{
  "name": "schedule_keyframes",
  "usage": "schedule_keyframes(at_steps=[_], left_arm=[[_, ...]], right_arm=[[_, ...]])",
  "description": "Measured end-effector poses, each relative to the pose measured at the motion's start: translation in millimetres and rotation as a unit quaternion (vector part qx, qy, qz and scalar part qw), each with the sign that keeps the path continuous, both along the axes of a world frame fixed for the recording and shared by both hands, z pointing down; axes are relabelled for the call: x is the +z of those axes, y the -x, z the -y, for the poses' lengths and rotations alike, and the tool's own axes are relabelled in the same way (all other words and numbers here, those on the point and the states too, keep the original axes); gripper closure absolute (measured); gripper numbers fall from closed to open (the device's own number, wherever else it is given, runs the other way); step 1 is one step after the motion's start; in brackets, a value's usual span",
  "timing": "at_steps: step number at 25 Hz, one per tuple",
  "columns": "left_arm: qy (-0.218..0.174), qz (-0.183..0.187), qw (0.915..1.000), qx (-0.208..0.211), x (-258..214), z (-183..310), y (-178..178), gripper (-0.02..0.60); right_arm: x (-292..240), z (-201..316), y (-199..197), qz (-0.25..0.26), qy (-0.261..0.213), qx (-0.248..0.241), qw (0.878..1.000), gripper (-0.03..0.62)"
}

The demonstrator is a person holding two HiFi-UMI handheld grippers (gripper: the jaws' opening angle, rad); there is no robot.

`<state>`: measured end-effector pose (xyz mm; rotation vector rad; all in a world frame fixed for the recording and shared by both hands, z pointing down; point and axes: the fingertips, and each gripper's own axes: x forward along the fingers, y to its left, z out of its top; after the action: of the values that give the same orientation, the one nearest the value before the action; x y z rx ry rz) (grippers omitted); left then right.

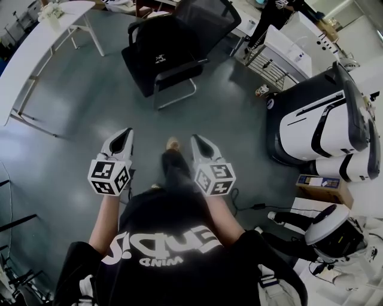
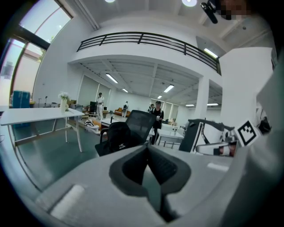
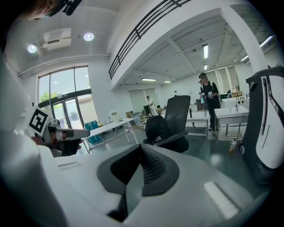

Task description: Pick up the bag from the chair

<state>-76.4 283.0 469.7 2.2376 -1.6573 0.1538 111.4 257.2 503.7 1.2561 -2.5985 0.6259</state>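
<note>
A black bag with a small white logo sits on the seat of a black mesh-backed office chair across the floor ahead of me. It also shows as the black bag in the left gripper view and the black bag in the right gripper view. My left gripper and right gripper are held side by side in front of my chest, well short of the chair. Both have their jaws shut with nothing between them.
A long white table runs along the left. A large white-and-black machine stands at the right, with a cardboard box beside it. White tables and a wire rack stand behind the chair; a person stands there.
</note>
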Motion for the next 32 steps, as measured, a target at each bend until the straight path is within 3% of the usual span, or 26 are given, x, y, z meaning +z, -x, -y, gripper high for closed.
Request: schedule_keyframes(at_steps=[9, 17, 22, 27, 32], left_arm=[[0.012, -0.003, 0.9998, -0.015, 9, 86, 23, 0.583], [0.011, 0.001, 0.9993, -0.037, -15, 180, 40, 0.583], [0.001, -0.038, 0.9985, -0.038, -28, 240, 41, 0.583], [0.014, -0.02, 0.9986, -0.047, -24, 297, 40, 0.581], [0.009, -0.026, 0.9977, -0.063, -22, 343, 41, 0.581]], right_arm=[[0, 98, 32, 0.012, -0.002, -0.015, 1.0, 0.592], [-18, 204, 53, 0.024, 0.005, -0.036, 0.999, 0.592], [-27, 266, 61, 0.023, 0.004, -0.053, 0.998, 0.592], [-23, 323, 60, 0.021, 0.013, -0.061, 0.998, 0.592], [-19, 373, 63, 0.017, 0.017, -0.072, 0.997, 0.592]])
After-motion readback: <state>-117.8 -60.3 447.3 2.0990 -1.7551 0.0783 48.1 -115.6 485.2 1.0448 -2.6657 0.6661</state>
